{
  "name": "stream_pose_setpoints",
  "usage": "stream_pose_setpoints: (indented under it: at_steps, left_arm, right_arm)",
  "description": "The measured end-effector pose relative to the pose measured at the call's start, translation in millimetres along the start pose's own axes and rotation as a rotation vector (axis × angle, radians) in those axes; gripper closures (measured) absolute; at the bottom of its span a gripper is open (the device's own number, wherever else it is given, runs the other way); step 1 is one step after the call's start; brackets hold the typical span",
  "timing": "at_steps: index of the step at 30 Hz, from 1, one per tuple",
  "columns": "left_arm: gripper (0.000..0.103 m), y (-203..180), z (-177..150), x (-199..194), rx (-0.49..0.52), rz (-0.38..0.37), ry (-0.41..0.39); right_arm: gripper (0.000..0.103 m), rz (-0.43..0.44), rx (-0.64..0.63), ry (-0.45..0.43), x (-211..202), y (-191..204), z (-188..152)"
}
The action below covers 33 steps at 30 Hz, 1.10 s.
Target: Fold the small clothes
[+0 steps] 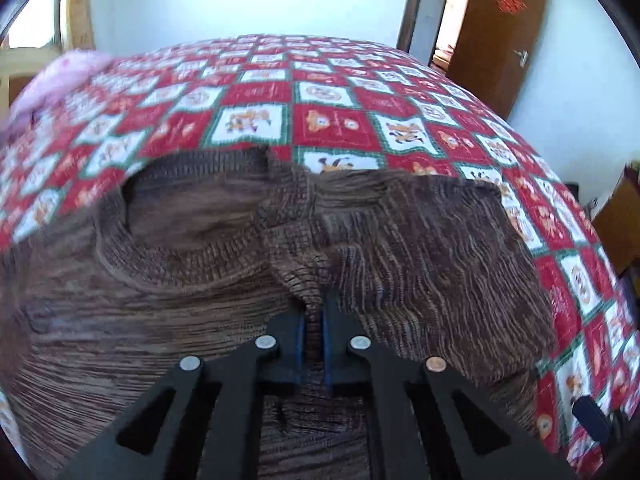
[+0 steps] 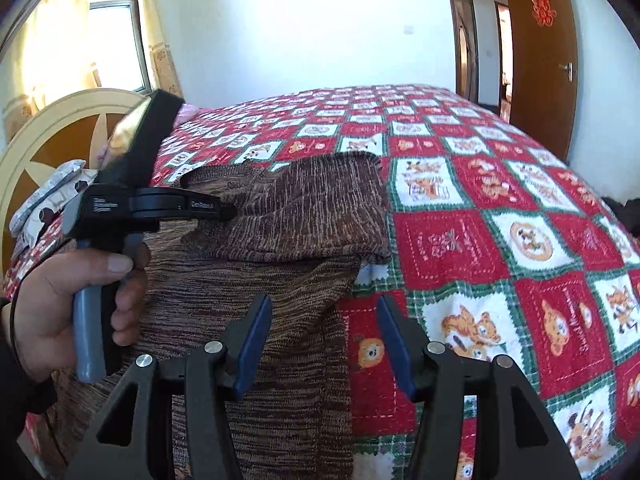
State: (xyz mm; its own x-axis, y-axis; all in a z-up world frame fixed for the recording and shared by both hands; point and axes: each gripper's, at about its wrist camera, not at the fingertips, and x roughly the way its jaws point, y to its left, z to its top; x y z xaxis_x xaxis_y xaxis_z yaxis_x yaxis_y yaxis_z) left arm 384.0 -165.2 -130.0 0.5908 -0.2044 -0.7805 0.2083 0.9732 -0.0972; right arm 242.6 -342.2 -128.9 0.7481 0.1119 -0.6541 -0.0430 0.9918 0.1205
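Sweater [image 1: 200, 280] on patchwork bedspread [image 1: 332, 120], pink pillow [image 1: 64, 76] beyond.

Black hand-held gripper [image 2: 324, 344], blue pads [image 2: 252, 344], silver screws; bare-skinned hand [image 2: 60, 300].

A home bedroom. A bed takes up most of both views, spread with a red, green and white patchwork bedspread [image 2: 500, 216] printed with cartoon animals. At ten o'clock in the right wrist view stands a rounded cream and brown headboard [image 2: 52, 140] with pillows [image 2: 52, 192] against it, below a curtained window [image 2: 116, 40]. At one o'clock a brown wooden door [image 2: 540, 60] bears a red paper decoration [image 2: 542, 10] beside white walls [image 2: 300, 20].
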Motion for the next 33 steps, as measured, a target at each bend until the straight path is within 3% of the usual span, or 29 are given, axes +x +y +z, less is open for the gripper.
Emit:
stream_pose_setpoints:
  at_steps: [10, 16, 20, 28, 33]
  left_arm:
    - [0.095, 22.0, 10.1, -75.2, 0.049, 0.026, -0.194]
    - [0.095, 45.4, 2.8, -57.0, 0.036, 0.087, -0.162]
    - [0.095, 69.3, -11.4, -41.6, -0.033, 0.129, -0.122]
    - [0.088, 92.7, -29.0, -14.7, -0.118, 0.112, -0.054]
    - [0.087, 85.8, -34.5, -14.8, -0.081, 0.126, -0.069]
  right_arm:
    - [0.047, -0.025, 0.021, 0.023, 5.7, -5.0, -3.2]
    - [0.047, -0.035, 0.0, 0.043, 9.5, -0.5, -7.3]
    - [0.047, -0.068, -0.006, 0.084, 17.7, -1.7, -10.6]
    - [0.046, -0.085, 0.007, 0.104, 14.7, -6.9, -11.2]
    - [0.046, 0.103, 0.074, 0.092, -4.5, -11.0, 24.4]
